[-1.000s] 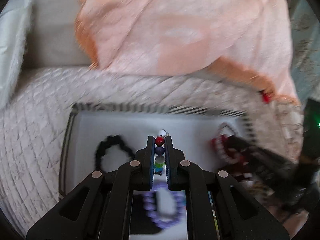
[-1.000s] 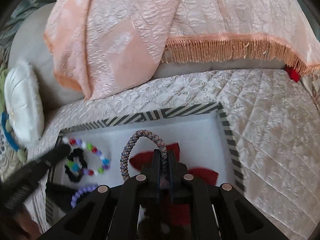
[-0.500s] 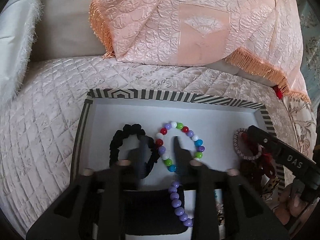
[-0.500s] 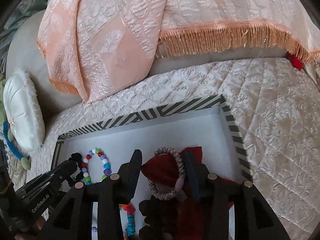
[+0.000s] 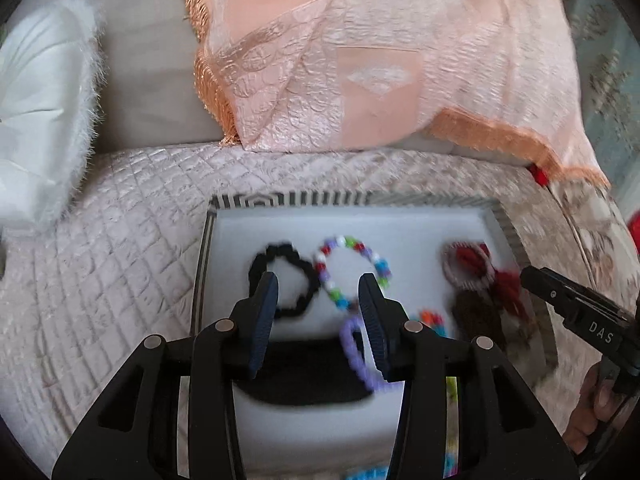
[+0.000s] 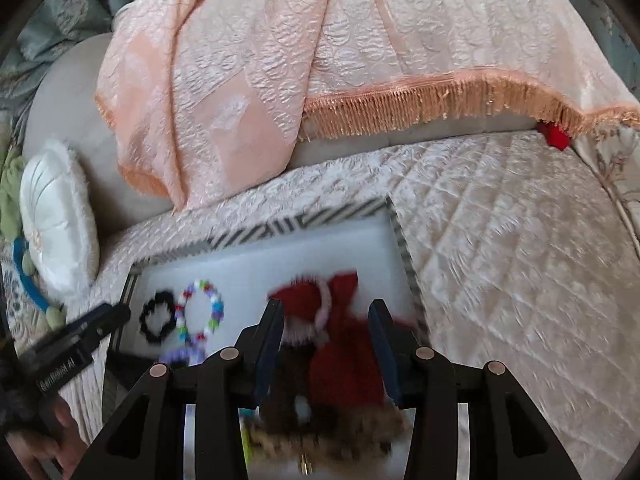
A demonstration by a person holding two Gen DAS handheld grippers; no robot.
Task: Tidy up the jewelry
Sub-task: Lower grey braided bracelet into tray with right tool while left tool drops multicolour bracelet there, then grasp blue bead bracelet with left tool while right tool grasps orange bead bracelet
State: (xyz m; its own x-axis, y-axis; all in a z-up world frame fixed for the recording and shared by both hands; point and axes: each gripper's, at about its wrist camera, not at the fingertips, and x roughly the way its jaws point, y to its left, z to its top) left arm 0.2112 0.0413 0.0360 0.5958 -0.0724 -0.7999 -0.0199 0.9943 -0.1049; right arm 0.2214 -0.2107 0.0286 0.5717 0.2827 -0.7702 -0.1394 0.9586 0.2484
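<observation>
A white tray with a striped rim lies on a quilted cover. In it lie a black scrunchie, a multicoloured bead bracelet, a purple bead bracelet and a woven bracelet on red scrunchies. My left gripper is open and empty above the black scrunchie and bead bracelet. My right gripper is open and empty above the woven bracelet. Each gripper shows in the other's view.
A peach fringed throw hangs over the sofa back behind the tray. A white furry cushion sits at the left. A black pad and brown furry items lie at the tray's near side.
Both grippers have opened, let go of their bracelets and drawn back. The bead bracelet and the woven bracelet now lie in the tray.
</observation>
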